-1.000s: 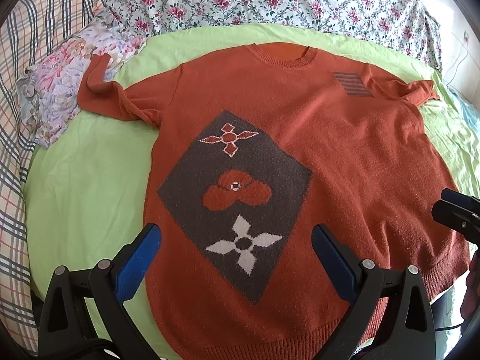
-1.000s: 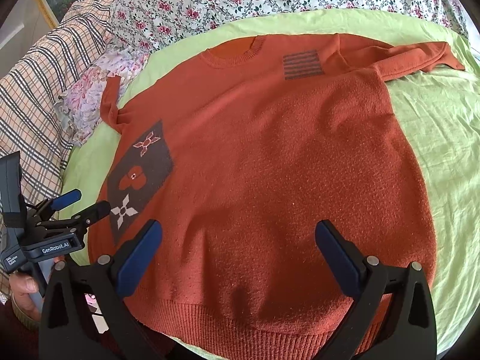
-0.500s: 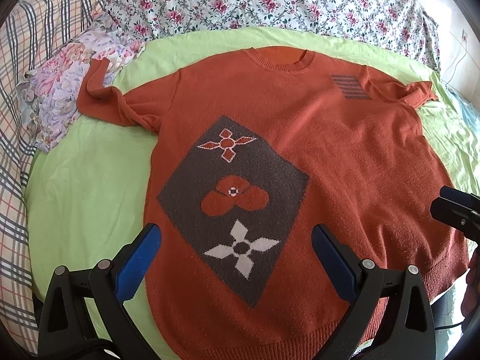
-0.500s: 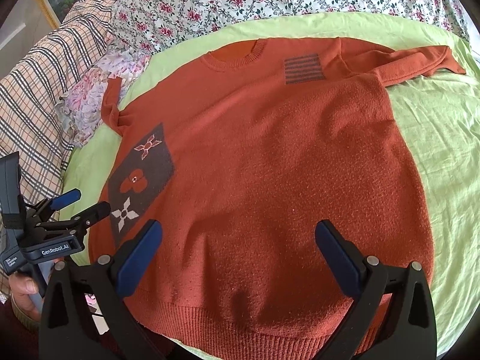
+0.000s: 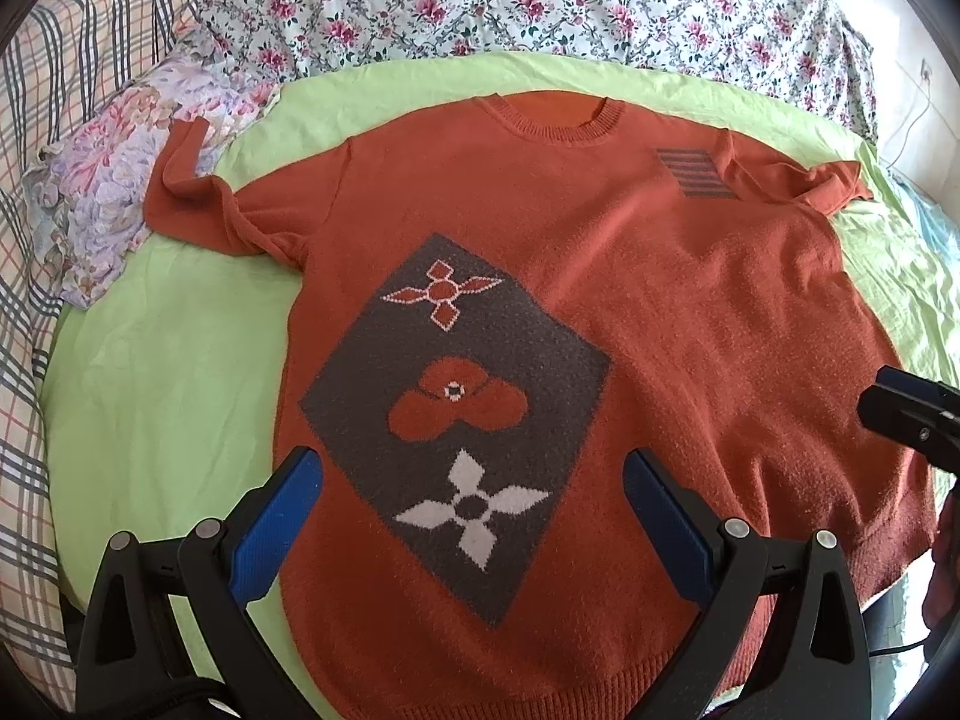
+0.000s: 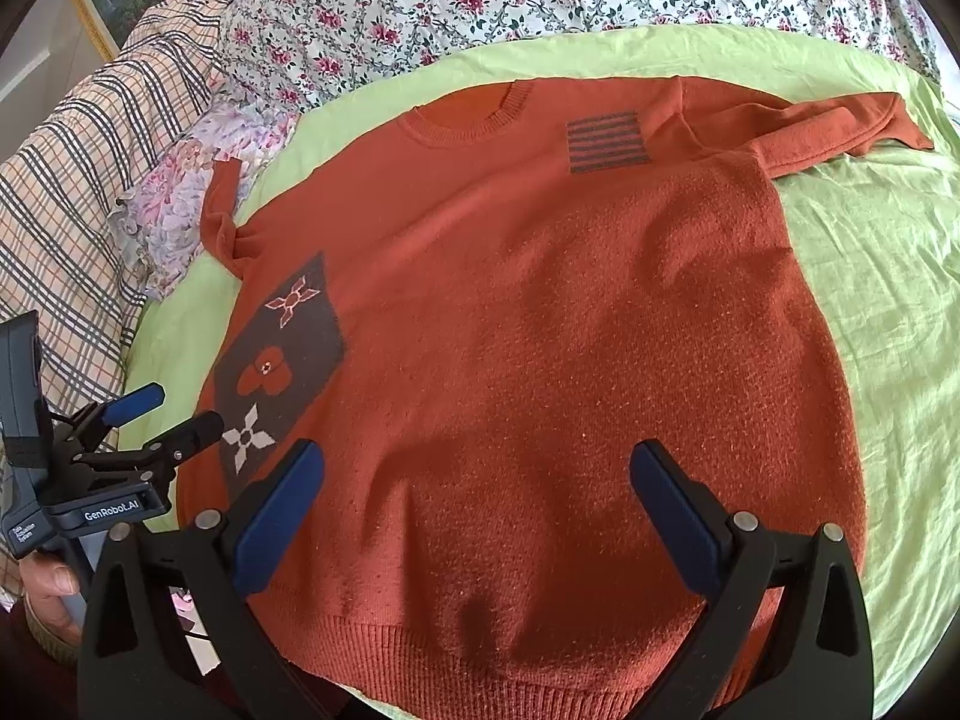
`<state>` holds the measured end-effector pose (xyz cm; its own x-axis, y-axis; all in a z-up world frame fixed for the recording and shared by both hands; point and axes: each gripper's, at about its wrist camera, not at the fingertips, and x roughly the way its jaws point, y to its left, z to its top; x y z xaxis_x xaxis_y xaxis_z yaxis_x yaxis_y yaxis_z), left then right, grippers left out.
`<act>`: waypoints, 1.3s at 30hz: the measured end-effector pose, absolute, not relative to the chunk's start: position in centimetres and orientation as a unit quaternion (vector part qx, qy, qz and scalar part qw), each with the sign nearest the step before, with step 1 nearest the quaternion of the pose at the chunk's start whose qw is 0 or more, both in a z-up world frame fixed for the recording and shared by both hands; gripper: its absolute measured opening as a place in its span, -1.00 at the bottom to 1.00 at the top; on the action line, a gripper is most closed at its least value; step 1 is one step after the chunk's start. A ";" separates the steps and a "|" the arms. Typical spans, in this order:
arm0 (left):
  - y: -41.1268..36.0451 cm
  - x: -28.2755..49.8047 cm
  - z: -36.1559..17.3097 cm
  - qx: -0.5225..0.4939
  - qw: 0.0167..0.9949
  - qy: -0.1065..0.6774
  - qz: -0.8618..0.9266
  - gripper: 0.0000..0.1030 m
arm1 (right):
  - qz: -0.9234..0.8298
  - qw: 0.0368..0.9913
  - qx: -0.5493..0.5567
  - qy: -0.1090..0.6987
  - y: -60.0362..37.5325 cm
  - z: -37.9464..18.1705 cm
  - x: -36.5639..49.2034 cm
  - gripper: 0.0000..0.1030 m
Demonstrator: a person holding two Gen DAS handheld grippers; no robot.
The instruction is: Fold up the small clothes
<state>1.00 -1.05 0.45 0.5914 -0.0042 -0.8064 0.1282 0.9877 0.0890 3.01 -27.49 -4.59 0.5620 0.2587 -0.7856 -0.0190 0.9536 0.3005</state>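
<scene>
An orange knit sweater (image 5: 600,276) lies face up and spread flat on a light green sheet (image 5: 156,396). It has a grey diamond panel with flower motifs (image 5: 456,396) and a striped chest patch (image 6: 606,141). Both sleeves are bunched out to the sides. My left gripper (image 5: 471,459) hovers open over the lower part of the grey panel, holding nothing. My right gripper (image 6: 478,450) hovers open above the sweater's lower right body near the hem (image 6: 510,654), also holding nothing. The left gripper (image 6: 180,408) also shows at the sweater's left edge, and the right gripper (image 5: 888,402) at its right edge.
A rose-patterned quilt (image 5: 540,6) lies along the back and a plaid blanket (image 6: 72,198) on the left. A pastel floral cloth (image 5: 114,198) is bunched under the left sleeve. A hand (image 6: 54,576) grips the left gripper's handle. Bare green sheet flanks the sweater.
Both views have shifted slightly, so the sweater sits a little lower in frame. The sweater has not moved, and both grippers stay open.
</scene>
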 end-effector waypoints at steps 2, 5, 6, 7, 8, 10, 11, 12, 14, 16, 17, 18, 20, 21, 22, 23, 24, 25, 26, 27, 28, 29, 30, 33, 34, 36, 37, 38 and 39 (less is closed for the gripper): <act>-1.1 1.2 0.5 0.072 0.892 0.445 -0.037 0.95 | 0.078 0.878 0.132 0.454 -27.9 -4.4 3.0 0.98; -1.2 2.1 0.5 0.067 0.892 0.445 -0.040 0.95 | 0.065 0.885 0.134 0.440 -29.2 -3.9 3.1 0.98; -1.2 2.5 0.5 0.069 0.890 0.450 -0.039 0.95 | 0.061 0.888 0.135 0.436 -29.8 -3.7 3.3 0.98; -1.3 2.8 0.5 0.070 0.889 0.452 -0.038 0.95 | 0.054 0.891 0.137 0.429 -30.8 -3.4 3.5 0.97; -1.3 3.1 0.5 0.070 0.888 0.452 -0.038 0.95 | 0.047 0.894 0.138 0.425 -31.5 -3.2 3.7 0.95; -1.6 3.8 0.7 0.070 0.889 0.452 -0.039 0.95 | 0.024 0.897 0.146 0.416 -33.8 -2.8 4.1 0.81; -1.8 4.2 0.8 0.069 0.889 0.450 -0.042 0.95 | 0.010 0.897 0.159 0.413 -35.5 -2.7 4.5 0.70; -1.9 4.7 0.8 0.070 0.889 0.450 -0.043 0.95 | 0.004 0.896 0.169 0.410 -36.6 -2.7 4.7 0.66; -2.3 5.6 1.0 0.076 0.891 0.446 -0.041 0.95 | -0.014 0.896 0.194 0.399 -39.9 -2.5 5.6 0.59; -2.6 6.7 1.3 0.077 0.892 0.444 -0.042 0.95 | -0.033 0.897 0.206 0.389 -42.8 -2.2 6.7 0.50; -2.7 7.2 1.4 0.075 0.892 0.443 -0.042 0.95 | -0.046 0.897 0.214 0.384 -44.6 -2.1 7.4 0.44; -2.8 7.5 1.5 0.073 0.893 0.442 -0.041 0.95 | -0.060 0.897 0.221 0.377 -46.3 -1.9 8.1 0.42; -3.0 8.1 1.4 0.065 0.894 0.442 -0.043 0.95 | -0.087 0.898 0.236 0.361 -49.7 -1.4 9.4 0.25; -3.1 8.2 1.3 0.066 0.892 0.444 -0.044 0.95 | -0.108 0.895 0.245 0.357 -51.8 -1.3 10.5 0.19; -3.2 8.5 1.0 0.064 0.890 0.449 -0.046 0.95 | -0.131 0.890 0.257 0.353 -54.2 -1.2 11.8 0.09; -3.3 8.6 0.7 0.063 0.888 0.453 -0.047 0.95 | -0.144 0.886 0.270 0.348 -56.2 -1.1 13.0 0.03; -3.3 8.8 0.3 0.062 0.886 0.457 -0.049 0.95 | -0.154 0.883 0.280 0.343 -57.7 -1.0 13.7 0.02; -3.4 9.0 -0.2 0.063 0.883 0.463 -0.048 0.95 | -0.171 0.879 0.289 0.339 -59.5 -1.0 14.6 0.00; -3.5 9.2 -0.6 0.062 0.881 0.467 -0.050 0.95 | -0.187 0.875 0.299 0.332 -61.3 -0.9 15.8 -0.01; -3.5 9.3 -1.0 0.060 0.878 0.472 -0.051 0.95 | -0.200 0.873 0.304 0.325 -62.6 -0.7 17.0 -0.01; -3.5 9.6 -1.6 0.057 0.873 0.481 -0.054 0.95 | -0.216 0.871 0.308 0.315 -64.2 -0.7 18.2 -0.01; -3.5 9.9 -2.1 0.058 0.869 0.488 -0.054 0.95 | -0.226 0.867 0.314 0.313 -65.3 -0.8 19.2 -0.01; -3.6 10.2 -2.6 0.060 0.866 0.494 -0.052 0.95 | -0.238 0.863 0.315 0.314 -66.5 -0.9 20.1 -0.01; -3.4 10.9 -3.5 0.055 0.859 0.506 -0.048 0.95 | -0.260 0.854 0.324 0.314 -69.5 -1.6 22.5 -0.01; -3.4 11.2 -3.7 0.052 0.858 0.509 -0.048 0.95 | -0.266 0.852 0.322 0.316 -70.1 -1.8 23.4 -0.01; -3.1 11.8 -4.0 0.045 0.857 0.511 -0.047 0.95 | -0.274 0.850 0.320 0.317 -71.0 -2.3 24.4 -0.01; -3.0 12.0 -4.1 0.044 0.856 0.513 -0.046 0.95 | -0.272 0.849 0.326 0.315 -71.3 -2.7 24.7 -0.21; -2.8 12.3 -4.2 0.043 0.856 0.513 -0.044 0.95 | -0.263 0.849 0.326 0.321 -71.3 -2.9 25.0 -0.69; -2.7 12.5 -4.3 0.042 0.856 0.514 -0.044 0.95 | -0.257 0.852 0.320 0.324 -70.8 -2.9 25.0 -0.83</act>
